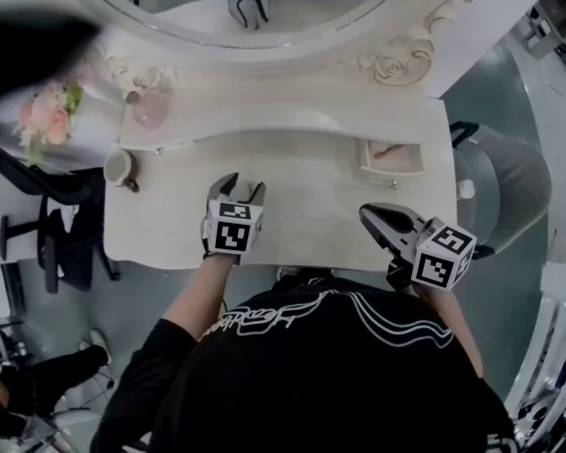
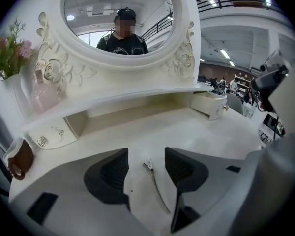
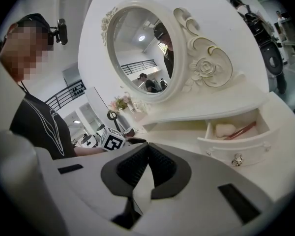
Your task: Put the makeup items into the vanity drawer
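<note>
At a cream vanity [image 1: 311,173] with a smooth matt top and a curved shelf behind. Above it, an oval mirror [image 2: 118,18] in a moulded frame, scrolled and set with a carved rose [image 1: 393,67].

Left gripper [image 2: 146,154] with jaws spread wide, ribbed black pads [image 2: 115,173] on pale plastic arms. Flat on the top between them, touched by neither, a thin metal clip [image 2: 156,188]: long, narrow, silvery, pinched at the far end.

Right gripper [image 3: 147,146] closed, ribbed tips pressed together with nothing between, near the front edge at the right.

Further right, under the shelf, an open drawer [image 3: 236,149] with a curved front and a small metal knob [image 3: 237,160]. Inside, a pale rounded puff [image 3: 225,130] beside a slim red stick [image 3: 242,130], both partly behind the drawer front.

At the left end, a glossy brown cup [image 1: 119,168] with a handle. On the shelf, a rounded pink bottle [image 1: 151,109], and beside it pink flowers [image 1: 49,111].

From the head view, mirror cut off by the upper edge, upper left corner lost to a dark blur, clip not to be made out behind the left gripper [image 1: 241,185]. Near end of the clip hidden under the gripper body in the left gripper view. Right gripper [image 1: 366,213] shown there only from above, behind its marker cube.
</note>
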Tool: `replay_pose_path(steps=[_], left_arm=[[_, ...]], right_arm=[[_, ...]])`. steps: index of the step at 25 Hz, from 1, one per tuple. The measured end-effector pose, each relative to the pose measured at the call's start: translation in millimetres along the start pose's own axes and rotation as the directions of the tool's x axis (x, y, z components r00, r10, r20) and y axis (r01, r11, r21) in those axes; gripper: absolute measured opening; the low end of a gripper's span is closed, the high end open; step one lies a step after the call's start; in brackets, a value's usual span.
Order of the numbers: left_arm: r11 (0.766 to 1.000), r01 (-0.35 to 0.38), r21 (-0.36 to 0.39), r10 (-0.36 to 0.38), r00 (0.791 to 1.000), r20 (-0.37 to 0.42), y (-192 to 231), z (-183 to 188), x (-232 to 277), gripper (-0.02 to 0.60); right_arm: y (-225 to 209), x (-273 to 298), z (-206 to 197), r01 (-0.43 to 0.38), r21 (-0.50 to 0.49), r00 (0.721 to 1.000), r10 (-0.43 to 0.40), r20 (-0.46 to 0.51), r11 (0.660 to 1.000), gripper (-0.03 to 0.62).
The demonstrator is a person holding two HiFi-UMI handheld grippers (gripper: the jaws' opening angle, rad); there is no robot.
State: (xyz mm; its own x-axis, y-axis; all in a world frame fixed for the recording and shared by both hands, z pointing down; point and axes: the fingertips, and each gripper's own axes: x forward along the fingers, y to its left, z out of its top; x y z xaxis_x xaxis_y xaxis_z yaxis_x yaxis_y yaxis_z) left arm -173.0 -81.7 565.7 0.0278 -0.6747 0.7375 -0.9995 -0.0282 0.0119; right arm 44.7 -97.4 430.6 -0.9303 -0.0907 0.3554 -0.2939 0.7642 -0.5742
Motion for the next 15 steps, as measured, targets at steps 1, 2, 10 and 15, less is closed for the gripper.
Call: replay_pose_path(steps=[1, 2, 10, 15], left_arm=[[1.000, -0.004, -0.007, 0.004, 1.000, -0.008, 1.7, -2.9, 2.4, 0.232], [1.000, -0.007, -0.013, 0.007, 1.000, -0.017, 3.0, -6.0, 4.6, 0.231], [0.998, 0.016, -0.067, -0.020, 0.998, -0.064, 3.2, -18.2, 13.3, 0.211], [0.997, 0.014, -0.071, -0.019, 0.997, -0.071, 0.4, -17.5, 12.5, 0.132]], right_arm=[[-0.3, 1.6, 0.3, -0.001, -0.002, 1.000, 0.001, -0.003, 1.000, 0.026], [-0.9, 2.7, 0.2, -0.001, -0.002, 1.000, 0.001, -0.005, 1.000, 0.026], [-2.2, 5.3, -0.9, 0.004, 0.003, 1.000, -0.004, -0.006, 1.000, 0.026], [-2.2, 2.5, -2.9, 0.014, 0.009, 1.000, -0.014, -0.004, 1.000, 0.026]])
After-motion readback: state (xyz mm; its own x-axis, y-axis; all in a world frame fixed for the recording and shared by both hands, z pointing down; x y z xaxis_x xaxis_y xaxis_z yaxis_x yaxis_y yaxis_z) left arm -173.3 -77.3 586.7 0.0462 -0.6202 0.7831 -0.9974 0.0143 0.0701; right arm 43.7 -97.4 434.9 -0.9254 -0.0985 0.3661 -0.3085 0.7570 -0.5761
